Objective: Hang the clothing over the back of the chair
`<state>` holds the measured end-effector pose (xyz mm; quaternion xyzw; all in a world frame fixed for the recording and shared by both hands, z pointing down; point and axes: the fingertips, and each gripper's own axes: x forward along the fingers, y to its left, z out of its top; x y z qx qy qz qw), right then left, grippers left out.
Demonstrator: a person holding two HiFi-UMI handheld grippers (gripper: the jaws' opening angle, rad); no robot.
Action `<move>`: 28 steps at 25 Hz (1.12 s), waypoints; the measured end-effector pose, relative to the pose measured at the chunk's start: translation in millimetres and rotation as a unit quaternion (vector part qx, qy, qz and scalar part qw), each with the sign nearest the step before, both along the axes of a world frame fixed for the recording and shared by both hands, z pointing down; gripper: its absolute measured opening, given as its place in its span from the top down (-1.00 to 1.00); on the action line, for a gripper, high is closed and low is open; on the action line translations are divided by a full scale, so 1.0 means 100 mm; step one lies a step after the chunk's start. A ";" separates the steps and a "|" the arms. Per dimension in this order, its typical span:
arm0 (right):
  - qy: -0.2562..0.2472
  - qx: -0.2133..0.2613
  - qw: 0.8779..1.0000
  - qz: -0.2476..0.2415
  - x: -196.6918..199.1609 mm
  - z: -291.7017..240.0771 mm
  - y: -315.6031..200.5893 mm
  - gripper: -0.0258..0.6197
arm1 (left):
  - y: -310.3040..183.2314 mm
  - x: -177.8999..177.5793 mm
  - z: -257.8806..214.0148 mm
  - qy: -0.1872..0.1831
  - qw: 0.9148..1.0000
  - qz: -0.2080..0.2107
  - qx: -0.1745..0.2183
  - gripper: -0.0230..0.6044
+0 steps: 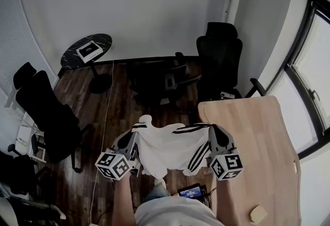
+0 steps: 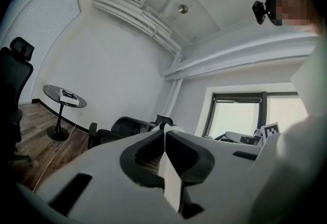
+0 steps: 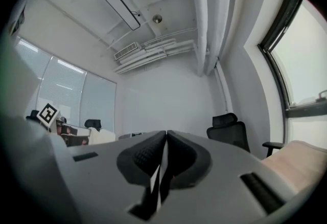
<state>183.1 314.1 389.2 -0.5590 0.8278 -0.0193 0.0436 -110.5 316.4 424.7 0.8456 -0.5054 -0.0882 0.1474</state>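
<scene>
Dark plank floor (image 1: 116, 111) below, plain white wall (image 1: 154, 8) ahead. Round black table (image 1: 103, 43) stands left near it, a high-backed office chair (image 1: 220, 57) right. Pale wooden desk (image 1: 252, 137) runs along the bright window (image 1: 317, 65). Second black chair (image 1: 44, 111) at far left. A long ceiling lamp (image 3: 122, 8) hangs overhead.

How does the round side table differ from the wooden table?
The round side table is dark, circular and on a pedestal; the wooden table is pale and long. The round side table carries a flat white-edged item; the wooden table carries a small pale lump.
</scene>
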 end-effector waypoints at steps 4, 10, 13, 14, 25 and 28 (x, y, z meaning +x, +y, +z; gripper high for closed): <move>-0.012 -0.001 1.000 -0.007 -0.02 0.00 -0.30 0.86 | -0.28 -0.05 -0.04 0.020 1.000 0.000 0.007 0.84; -0.019 -0.015 1.000 -0.006 -0.09 0.12 -1.02 0.86 | -1.07 -0.15 0.05 0.041 0.999 0.008 0.009 0.84; -0.016 -0.020 1.000 0.002 -0.15 0.12 -1.45 0.86 | -1.56 -0.21 0.05 0.040 0.999 0.019 0.014 0.84; -0.011 -0.022 1.000 0.007 -0.15 0.11 -1.60 0.86 | -1.72 -0.22 0.04 0.042 0.999 0.025 0.014 0.84; -0.006 -0.019 0.998 0.053 -0.26 0.07 -2.72 0.86 | -2.94 -0.32 0.02 0.058 0.995 0.081 0.023 0.84; -0.009 -0.018 0.998 0.064 -0.21 0.06 -2.85 0.86 | -3.11 -0.33 0.01 0.063 0.994 0.088 0.027 0.84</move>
